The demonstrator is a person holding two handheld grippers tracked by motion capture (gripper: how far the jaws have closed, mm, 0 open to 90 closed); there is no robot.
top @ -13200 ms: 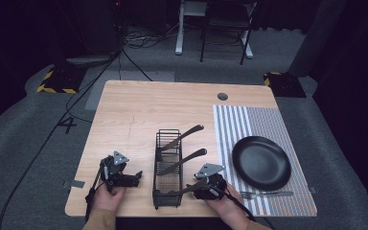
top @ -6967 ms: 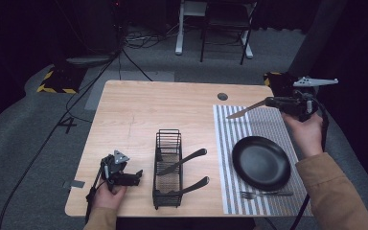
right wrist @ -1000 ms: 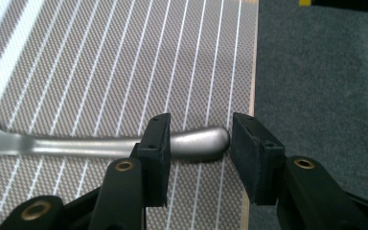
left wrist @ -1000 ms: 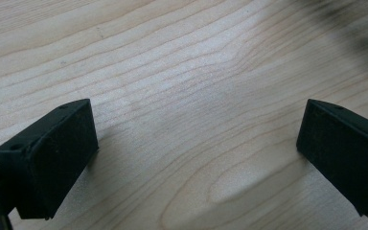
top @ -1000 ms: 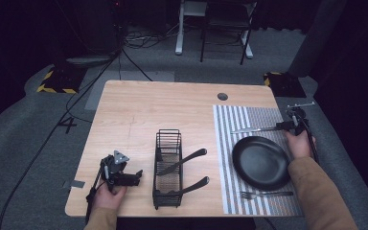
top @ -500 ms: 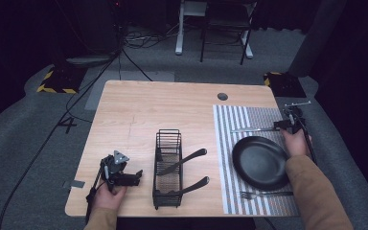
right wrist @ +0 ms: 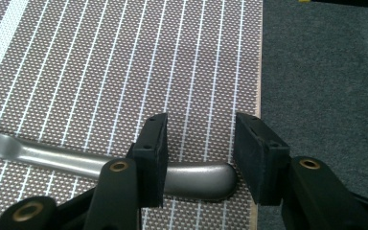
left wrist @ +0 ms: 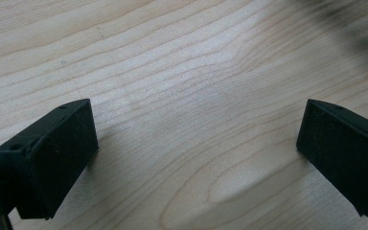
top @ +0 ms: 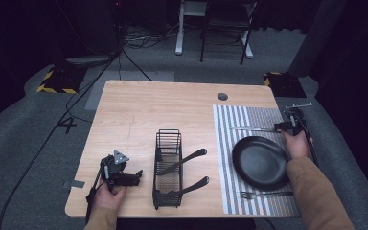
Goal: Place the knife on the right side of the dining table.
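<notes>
The knife (right wrist: 100, 165) is lying flat on the striped mat (right wrist: 124, 72), at the plate's (top: 261, 162) 12 o'clock. The right gripper (right wrist: 199, 160) is spread around the handle tip, probably just released, so it could get dragged off the mat edge. The left gripper (left wrist: 191, 158) is gaping wide, nothing held.
</notes>
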